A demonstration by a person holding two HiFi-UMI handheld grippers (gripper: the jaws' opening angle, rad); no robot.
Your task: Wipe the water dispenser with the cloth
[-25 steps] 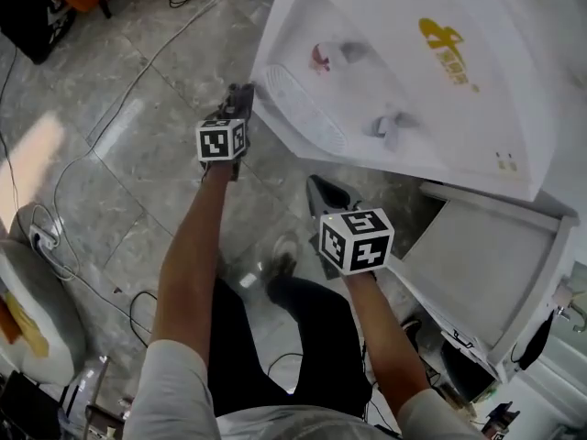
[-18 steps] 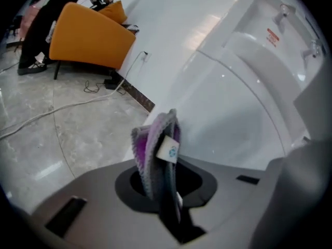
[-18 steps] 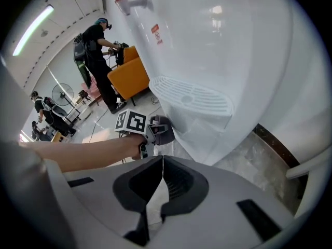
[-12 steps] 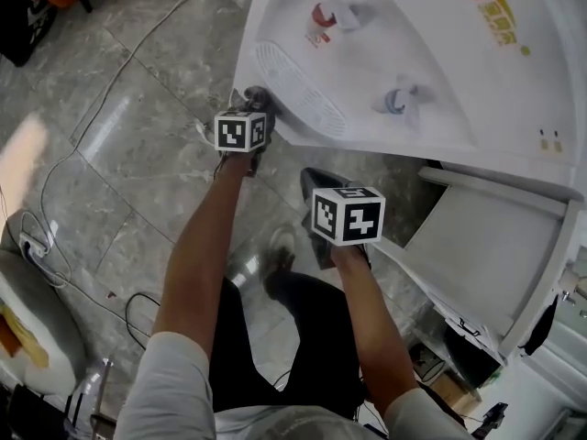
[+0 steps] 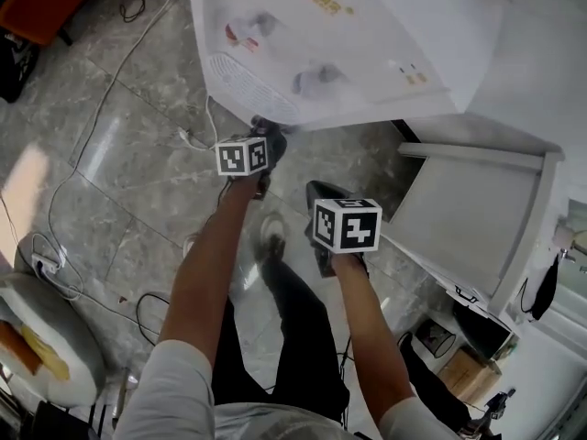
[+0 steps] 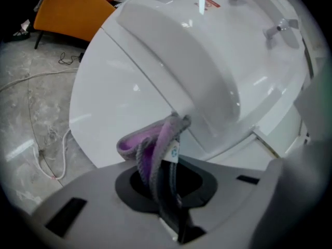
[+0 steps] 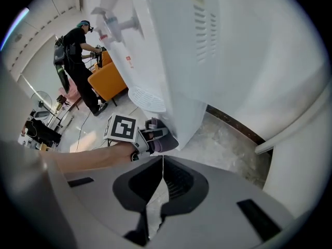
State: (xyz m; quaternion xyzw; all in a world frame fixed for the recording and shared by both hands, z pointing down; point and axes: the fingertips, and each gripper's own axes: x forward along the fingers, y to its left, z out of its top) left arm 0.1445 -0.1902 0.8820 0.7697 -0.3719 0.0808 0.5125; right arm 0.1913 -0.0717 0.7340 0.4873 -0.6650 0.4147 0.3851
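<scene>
The white water dispenser (image 5: pixel 367 35) fills the top of the head view, with two taps and a round drip tray (image 5: pixel 252 88). My left gripper (image 5: pixel 268 141) is shut on a grey and purple cloth (image 6: pixel 155 144), and the cloth presses against the dispenser's front panel (image 6: pixel 124 102) just under the drip tray. In the right gripper view the same cloth (image 7: pixel 161 141) touches the dispenser's lower corner (image 7: pixel 181 123). My right gripper (image 5: pixel 321 191) hangs shut and empty beside the dispenser's side (image 7: pixel 244 51), a little behind the left one.
An open white cabinet door (image 5: pixel 477 218) stands at the right. Cables (image 5: pixel 101 90) run over the grey tiled floor at the left. An orange chair (image 6: pixel 72 9) stands behind the dispenser. A person (image 7: pixel 78 61) stands far off by it. My own legs (image 5: pixel 293 328) are below the grippers.
The view has swung, so the dispenser now sits higher and more to the left. My left gripper has stayed by the base of the drip tray with the cloth on the panel. The right gripper kept its place.
</scene>
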